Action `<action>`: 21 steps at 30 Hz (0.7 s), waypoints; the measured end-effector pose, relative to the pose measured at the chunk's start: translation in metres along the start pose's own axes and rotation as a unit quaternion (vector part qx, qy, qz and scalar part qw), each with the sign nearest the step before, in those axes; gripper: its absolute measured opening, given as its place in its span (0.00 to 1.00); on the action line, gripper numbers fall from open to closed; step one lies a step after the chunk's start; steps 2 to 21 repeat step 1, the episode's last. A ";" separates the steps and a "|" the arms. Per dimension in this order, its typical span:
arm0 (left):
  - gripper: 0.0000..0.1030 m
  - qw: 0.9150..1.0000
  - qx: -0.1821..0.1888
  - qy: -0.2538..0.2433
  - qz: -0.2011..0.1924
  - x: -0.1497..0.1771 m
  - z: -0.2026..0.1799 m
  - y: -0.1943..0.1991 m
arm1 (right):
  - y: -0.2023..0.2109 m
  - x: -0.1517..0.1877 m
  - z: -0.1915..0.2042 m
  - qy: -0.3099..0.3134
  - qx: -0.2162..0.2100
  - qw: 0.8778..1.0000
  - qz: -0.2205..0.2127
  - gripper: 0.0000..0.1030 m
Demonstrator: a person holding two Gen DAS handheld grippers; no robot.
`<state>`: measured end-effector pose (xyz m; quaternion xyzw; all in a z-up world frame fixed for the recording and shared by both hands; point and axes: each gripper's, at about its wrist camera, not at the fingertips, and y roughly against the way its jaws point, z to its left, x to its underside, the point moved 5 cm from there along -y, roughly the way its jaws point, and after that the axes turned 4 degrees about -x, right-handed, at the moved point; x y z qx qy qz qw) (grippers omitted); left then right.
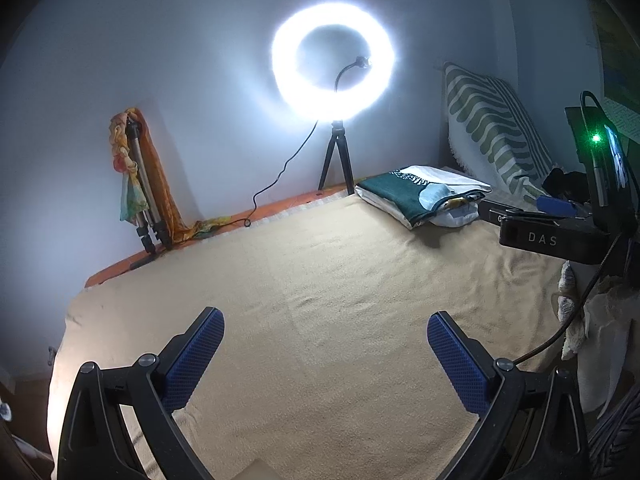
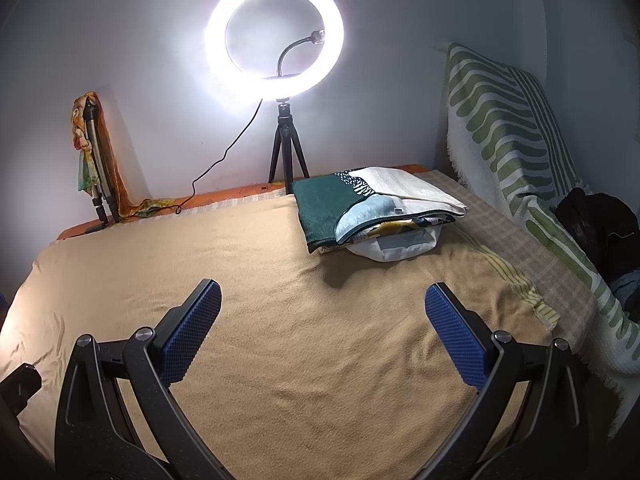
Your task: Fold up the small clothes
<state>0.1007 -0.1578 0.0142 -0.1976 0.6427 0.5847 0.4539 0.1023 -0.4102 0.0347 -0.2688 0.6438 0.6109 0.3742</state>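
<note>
A ring light (image 2: 274,32) and a tripod (image 2: 94,160) stand at the bed's (image 2: 280,320) far edge. My left gripper (image 1: 326,354) and right gripper (image 2: 323,330) are wide open, holding nothing. The folded clothes (image 2: 372,210) lie near the far right corner, well ahead of me.

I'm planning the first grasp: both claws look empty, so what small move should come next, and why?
Probably move the right claw forward toward the folded pile at the far end of the tan blanket. Both claws, the left claw too, are open and hold nothing, and no garment lies between them.
</note>
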 end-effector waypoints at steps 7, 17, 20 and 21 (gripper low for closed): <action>1.00 1.000 0.000 0.001 0.001 0.000 0.001 0.000 | -0.001 -0.001 0.000 0.001 0.000 1.000 0.000 1.00; 1.00 1.000 0.000 0.001 0.001 0.000 0.001 0.000 | -0.001 -0.001 0.000 0.001 0.000 1.000 0.000 1.00; 1.00 1.000 0.000 0.001 0.001 0.000 0.001 0.000 | -0.001 -0.001 0.000 0.001 0.000 1.000 0.000 1.00; 1.00 1.000 0.000 0.001 0.001 0.000 0.001 0.000 | -0.001 -0.001 0.000 0.001 0.000 1.000 0.000 1.00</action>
